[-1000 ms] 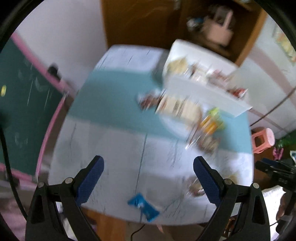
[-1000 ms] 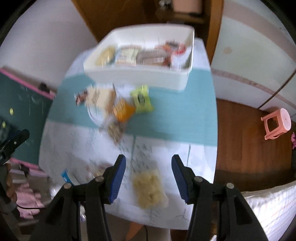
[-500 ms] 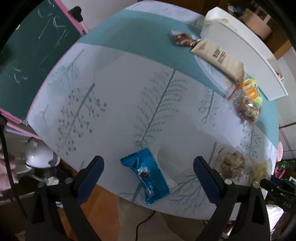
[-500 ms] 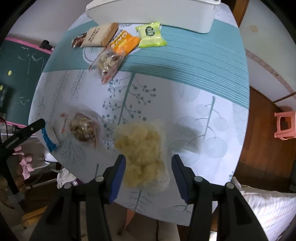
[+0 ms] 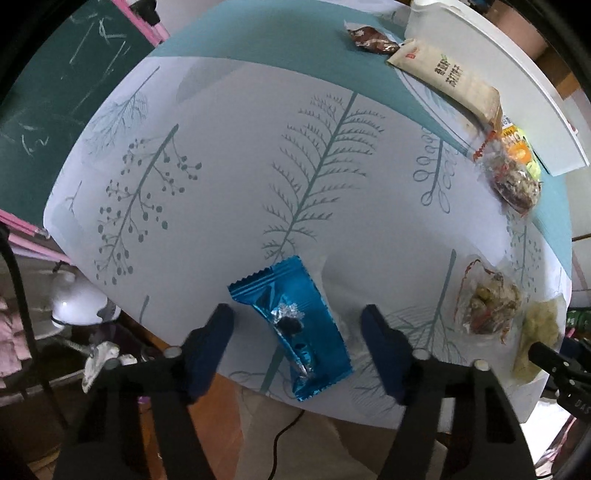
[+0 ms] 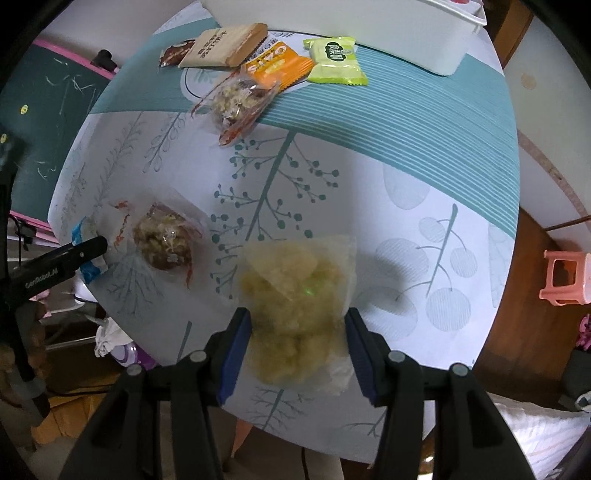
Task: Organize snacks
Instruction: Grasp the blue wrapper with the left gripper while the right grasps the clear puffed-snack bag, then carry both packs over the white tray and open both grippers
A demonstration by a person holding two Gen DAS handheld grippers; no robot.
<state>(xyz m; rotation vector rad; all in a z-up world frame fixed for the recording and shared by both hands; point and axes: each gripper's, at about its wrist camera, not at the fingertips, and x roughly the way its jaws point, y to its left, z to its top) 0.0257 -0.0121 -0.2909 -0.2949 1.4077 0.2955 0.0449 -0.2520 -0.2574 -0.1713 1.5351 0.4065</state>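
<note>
A blue foil snack packet [image 5: 295,325] lies at the table's near edge, between the open fingers of my left gripper [image 5: 297,321]. A clear bag of pale yellow snack [image 6: 295,306] lies between the open fingers of my right gripper [image 6: 297,325]; its sides look close to the pads. A clear bag with a brown cake [image 6: 162,240] lies left of it. Farther off lie a second clear bag [image 6: 240,99], an orange packet [image 6: 277,66], a green packet [image 6: 336,61], a beige cracker pack [image 6: 225,46] and a small brown packet [image 6: 173,55]. A white bin [image 6: 369,33] stands at the back.
The table has a white leaf-print cloth with a teal band [image 6: 406,140]. A green chalkboard [image 5: 44,92] stands to the left. A pink stool [image 6: 565,277] stands on the wooden floor to the right. A white lamp [image 5: 74,302] sits below the table's left edge.
Both grippers have dropped toward the table's near edge. The left fingers have narrowed around the blue packet. The right fingers now straddle the yellow bag.
</note>
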